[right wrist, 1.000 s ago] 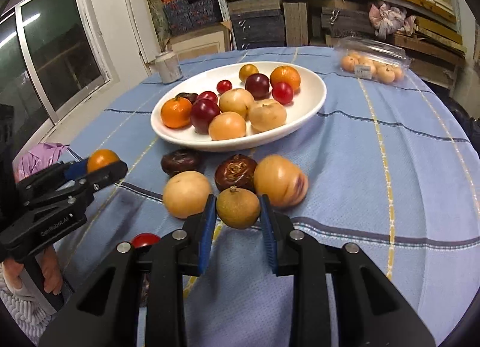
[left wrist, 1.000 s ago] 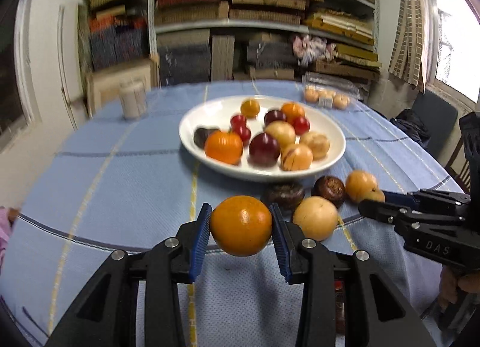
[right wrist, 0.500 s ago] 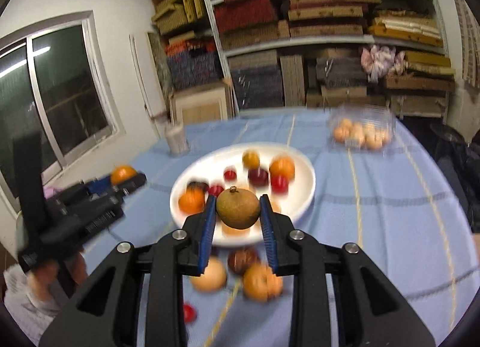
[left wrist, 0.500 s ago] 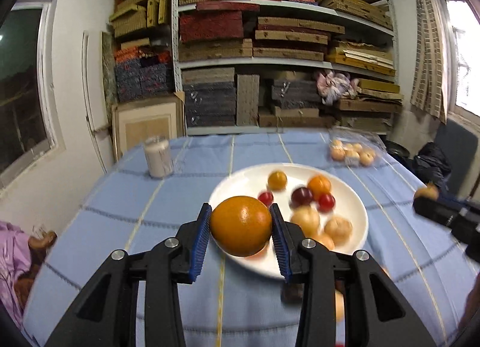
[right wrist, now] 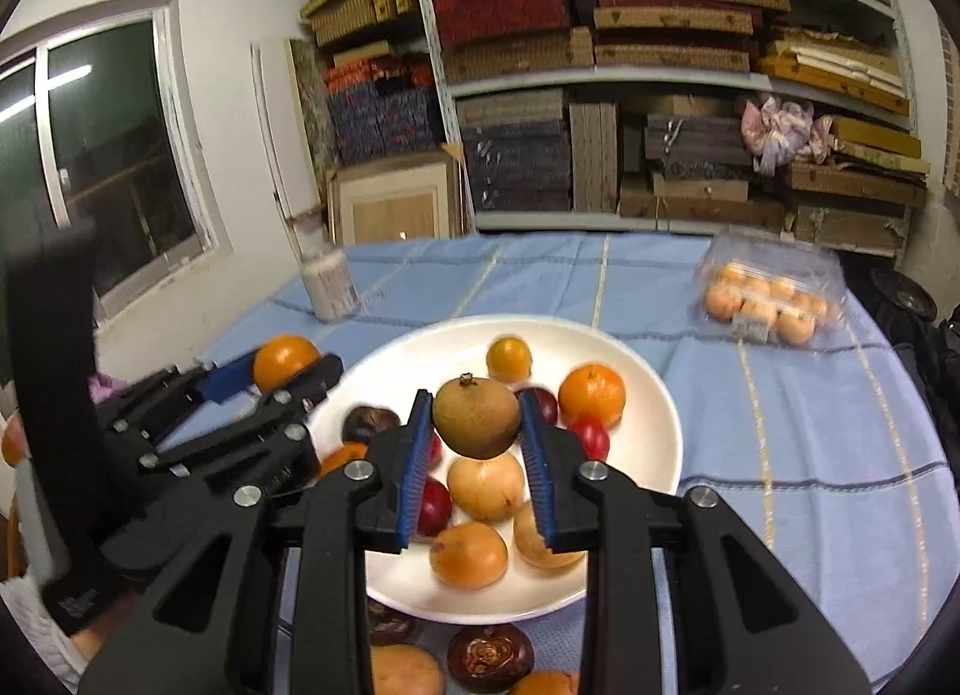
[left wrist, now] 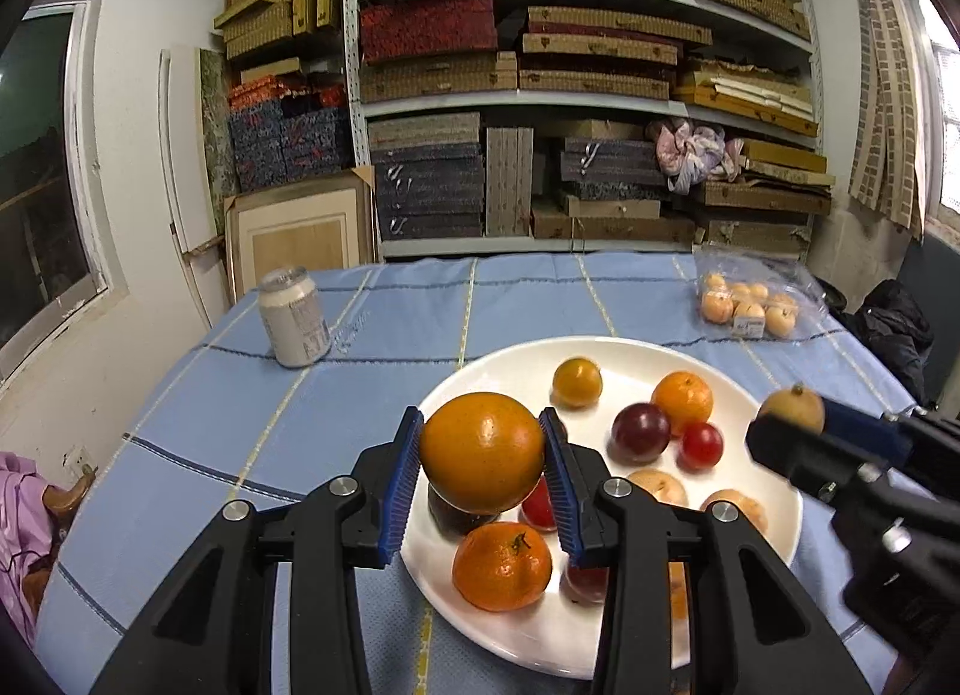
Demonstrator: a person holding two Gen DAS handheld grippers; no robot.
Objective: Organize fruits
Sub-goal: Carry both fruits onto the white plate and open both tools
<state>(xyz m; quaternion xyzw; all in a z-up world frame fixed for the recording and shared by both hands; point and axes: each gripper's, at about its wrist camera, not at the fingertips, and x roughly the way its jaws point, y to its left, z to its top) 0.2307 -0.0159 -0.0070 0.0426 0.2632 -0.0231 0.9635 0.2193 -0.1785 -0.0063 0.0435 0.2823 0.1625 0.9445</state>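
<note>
In the left wrist view, an orange is clamped between the blue pads of the left gripper and is held in the air above the near-left part of the white plate. A good share of the sorting is judged done: a small orange fruit lies at 12 o'clock on the plate, a mandarin at 7 o'clock, and a dark plum near the centre. At 3 o'clock the right gripper is seen with a brownish fruit at its tip.

In the right wrist view, the brown fruit is gripped firmly by the right gripper and is held over the middle of the plate. Both carried fruits are yet to be set down. At 6 o'clock, off the plate's near rim, a dark fruit and a yellow fruit lie on the blue tablecloth, so more collecting is judged to be left. A packet of fruit sits at 2 o'clock, well apart.
</note>
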